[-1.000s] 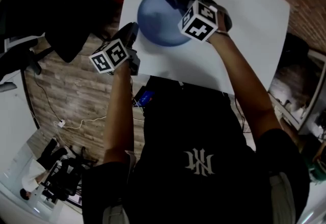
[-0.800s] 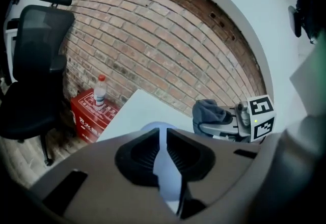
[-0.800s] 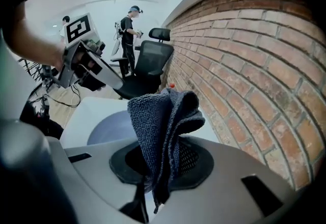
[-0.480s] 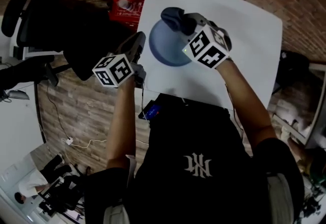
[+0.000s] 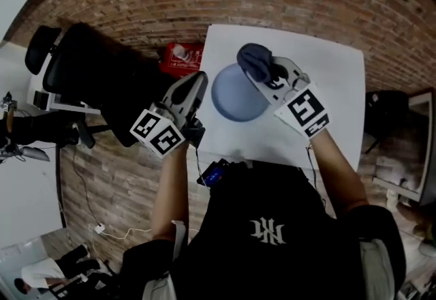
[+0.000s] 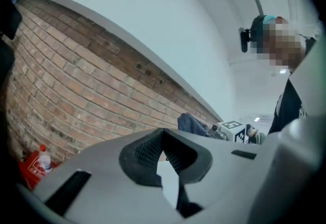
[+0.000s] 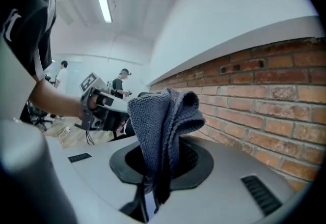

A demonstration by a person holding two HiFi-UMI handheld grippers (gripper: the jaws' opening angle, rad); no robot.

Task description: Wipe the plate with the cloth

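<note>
Within the last second the right gripper (image 5: 270, 76) has carried the cloth (image 5: 256, 60) from the plate's (image 5: 235, 97) face up toward its 1 o'clock edge. Its own view now looks at brick wall and ceiling, so the cloth has probably lifted clear, though the head view alone cannot settle whether a fold still brushes the rim. That suggests the wiping stroke is over, or paused. The jaws are clamped on the cloth's lower end. The bunched cloth's long axis runs straight out along the jaws, pointing to about 11 o'clock in the head view, its folded top flopping toward 2 o'clock in the right gripper view. The plate lies flat on the white table (image 5: 334, 87), between the grippers. The left gripper (image 5: 196, 82) at the plate's 9 o'clock has its jaws closed tip to tip on nothing.
</note>
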